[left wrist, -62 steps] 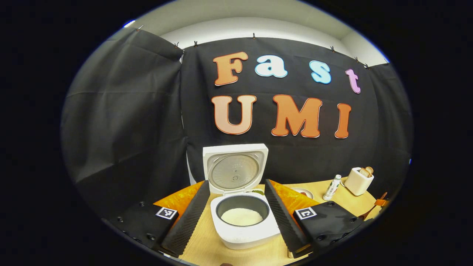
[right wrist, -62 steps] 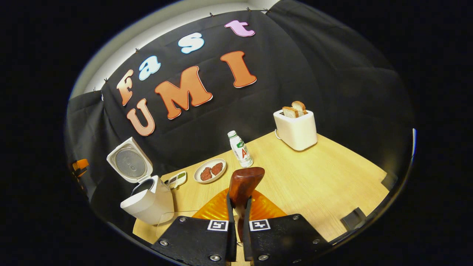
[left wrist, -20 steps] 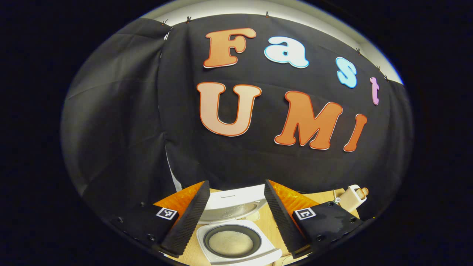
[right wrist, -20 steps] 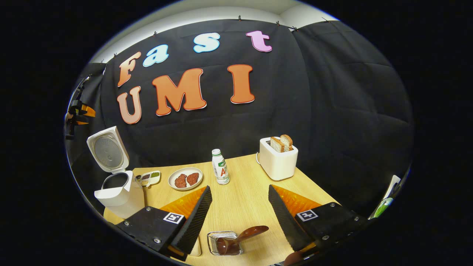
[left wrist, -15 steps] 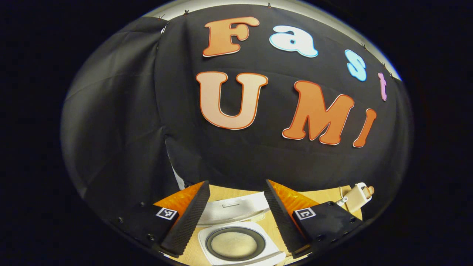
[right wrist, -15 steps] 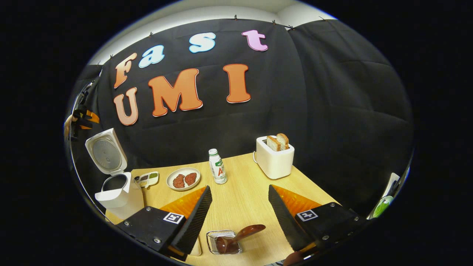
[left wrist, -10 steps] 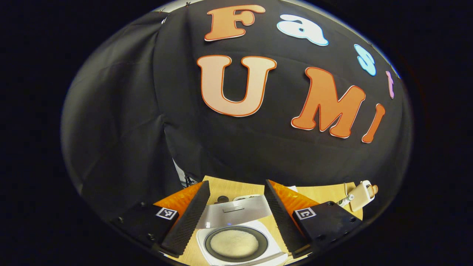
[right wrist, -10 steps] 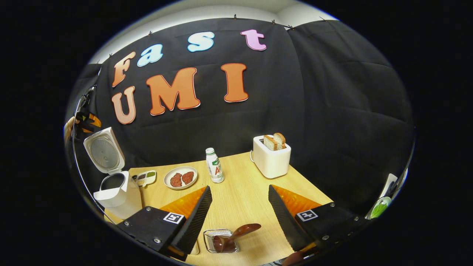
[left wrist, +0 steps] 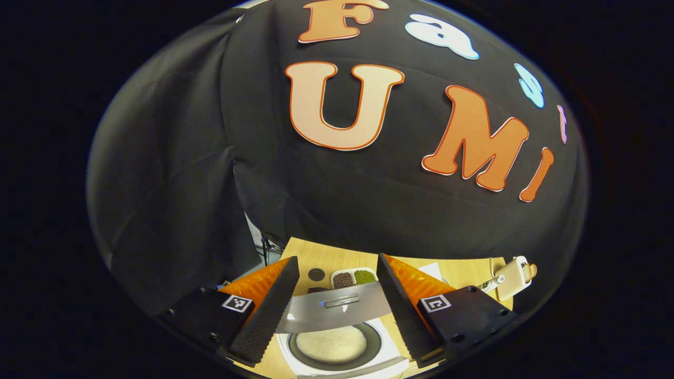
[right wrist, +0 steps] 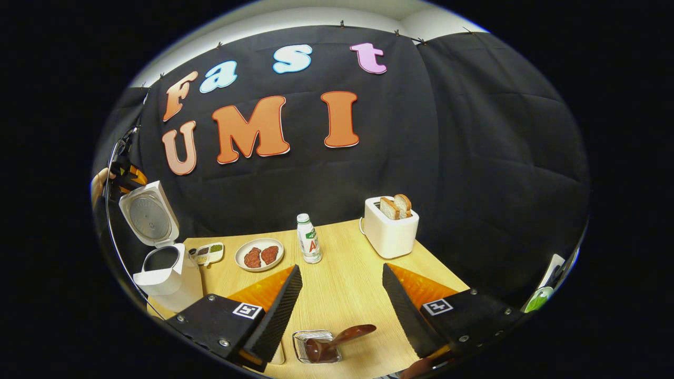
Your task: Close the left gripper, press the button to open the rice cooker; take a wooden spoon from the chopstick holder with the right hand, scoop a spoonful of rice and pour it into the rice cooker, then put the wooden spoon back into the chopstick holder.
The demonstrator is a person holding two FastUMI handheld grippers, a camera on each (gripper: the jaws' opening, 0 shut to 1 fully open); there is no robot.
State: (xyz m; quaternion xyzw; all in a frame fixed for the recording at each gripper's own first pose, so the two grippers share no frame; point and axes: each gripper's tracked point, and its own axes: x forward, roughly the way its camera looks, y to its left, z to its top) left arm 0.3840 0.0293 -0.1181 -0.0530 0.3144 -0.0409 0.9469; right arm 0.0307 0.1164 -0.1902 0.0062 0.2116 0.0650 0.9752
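Note:
The white rice cooker (right wrist: 167,281) stands at the table's left with its lid (right wrist: 147,213) up. In the left gripper view I look down on it: white rice (left wrist: 330,345) lies in the dark pot, and the lid's top edge (left wrist: 334,304) shows between the fingers. My left gripper (left wrist: 337,259) is open, above the lid; the right gripper view shows it at the far left (right wrist: 124,173) by the lid's top. The wooden spoon (right wrist: 342,336) leans in the wire chopstick holder (right wrist: 310,343). My right gripper (right wrist: 341,267) is open above and behind it, holding nothing.
A small divided dish (right wrist: 208,253) of beans, a plate (right wrist: 259,254) with meat, a bottle (right wrist: 308,239) and a white toaster (right wrist: 389,226) with bread stand along the back of the wooden table (right wrist: 347,295). A brown rounded tip (right wrist: 421,367) shows at the bottom edge.
The right gripper, shut on the spoon 3.1 s ago, is now open and the spoon rests in the holder. The left gripper has risen and moved forward over the cooker's lid.

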